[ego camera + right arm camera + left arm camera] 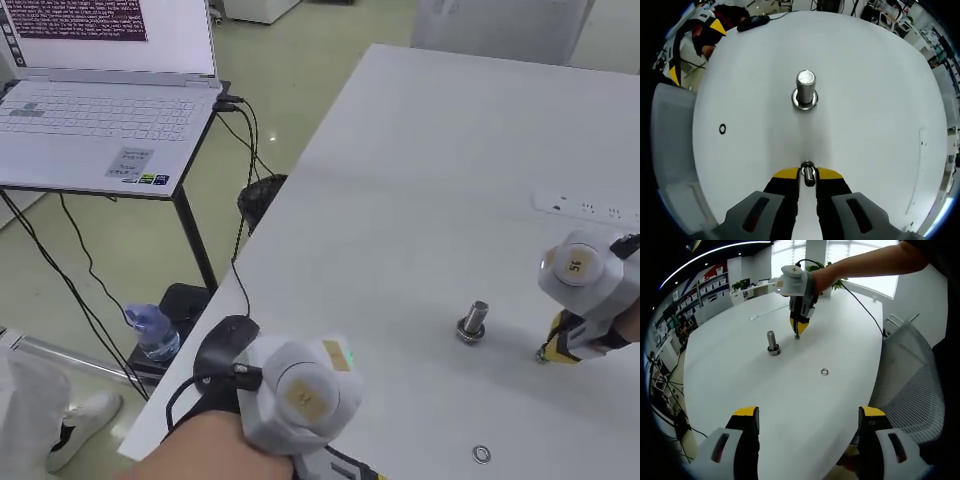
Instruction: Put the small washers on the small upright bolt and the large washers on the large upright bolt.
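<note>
The large bolt (473,322) stands upright on the white table (400,200), with a wider ring at its base (805,102). My right gripper (808,176) is shut on the small bolt (808,172), which stands on the table a short way right of the large bolt (772,342). In the head view its yellow tips (548,350) touch down at the table. One small washer (481,455) lies flat near the front edge, also seen as a washer (824,372) (722,128) in both gripper views. My left gripper (809,415) hovers open and empty at the table's near edge, well short of that washer.
A laptop (100,110) sits on a stand left of the table, with cables hanging down and a water bottle (152,330) on the floor. A white power strip (590,210) lies at the far right. A mesh chair (910,385) stands by the table edge.
</note>
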{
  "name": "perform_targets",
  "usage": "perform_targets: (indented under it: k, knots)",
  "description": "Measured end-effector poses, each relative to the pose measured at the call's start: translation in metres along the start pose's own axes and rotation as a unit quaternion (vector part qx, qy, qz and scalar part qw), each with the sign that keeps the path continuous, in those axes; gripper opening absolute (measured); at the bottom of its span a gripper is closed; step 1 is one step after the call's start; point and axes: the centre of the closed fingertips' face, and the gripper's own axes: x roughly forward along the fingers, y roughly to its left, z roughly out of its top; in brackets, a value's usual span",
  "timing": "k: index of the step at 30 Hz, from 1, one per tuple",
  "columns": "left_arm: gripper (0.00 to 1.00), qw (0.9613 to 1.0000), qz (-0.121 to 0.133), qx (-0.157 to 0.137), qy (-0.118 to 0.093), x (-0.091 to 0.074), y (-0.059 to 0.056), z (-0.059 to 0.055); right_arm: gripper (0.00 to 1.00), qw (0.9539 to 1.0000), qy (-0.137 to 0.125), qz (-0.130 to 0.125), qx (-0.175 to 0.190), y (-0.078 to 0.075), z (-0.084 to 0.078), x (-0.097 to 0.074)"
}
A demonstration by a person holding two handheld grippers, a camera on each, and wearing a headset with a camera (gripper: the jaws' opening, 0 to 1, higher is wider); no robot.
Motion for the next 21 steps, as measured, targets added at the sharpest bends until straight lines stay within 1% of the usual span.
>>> perform_targets:
  k: [11,18,21]
  knots:
    - [0.80,1.0000,-0.001,-0.004,0.005,-0.0006,-0.0024,-0.0061,0.13,1.0000,0.000,-0.002,-0.002,0.0014,-0.0019,0.0004]
    - [0.79,1.0000,-0.001,-0.005,0.005,-0.0016,-0.0030,-0.0064,0.13,1.0000,0.002,-0.001,-0.005,0.0023,-0.0030,-0.0007]
    - [0.79,1.0000,-0.001,-0.005,0.004,-0.0016,-0.0037,-0.0062,0.13,1.0000,0.001,-0.001,0.001,0.0023,-0.0033,-0.0010]
